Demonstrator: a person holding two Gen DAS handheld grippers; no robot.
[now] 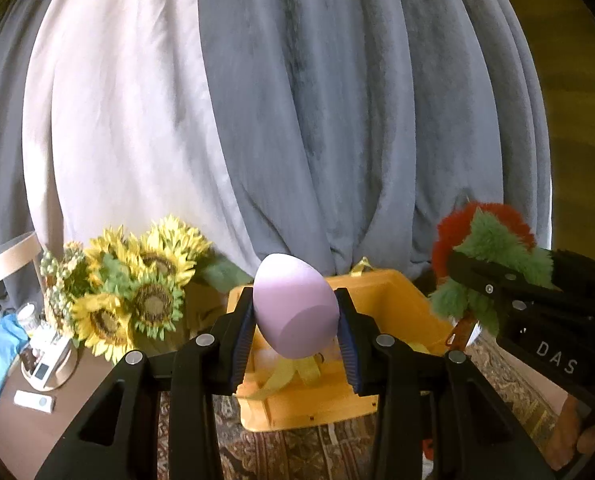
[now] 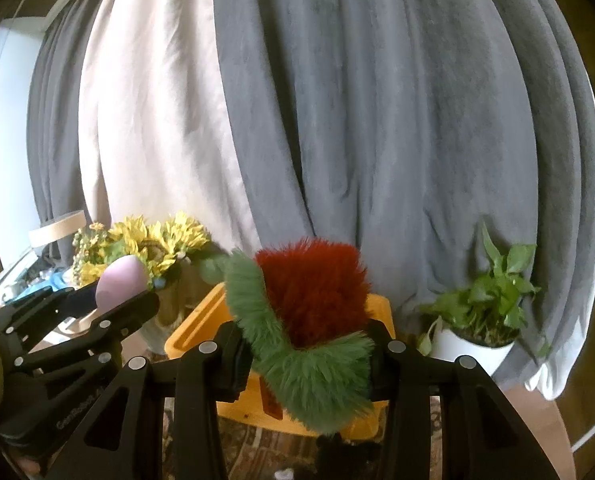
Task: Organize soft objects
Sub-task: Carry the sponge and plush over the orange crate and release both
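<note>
Left hand-held gripper (image 1: 296,330) clamped a lilac egg-shaped sponge (image 1: 295,306) above the yellow bin (image 1: 401,300). At its 2 o'clock, right hand-held gripper (image 2: 309,354) gripped a red-and-green furry toy (image 2: 309,312).

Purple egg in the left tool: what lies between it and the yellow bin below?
Only open air: the purple egg hangs above the yellow bin, ribbons inside. Left wrist view.

White letters "DAS" stand on the black right gripper (image 1: 493,292), and faint, blurry letters that look like "GenRobot" on the left gripper (image 2: 109,300)
</note>
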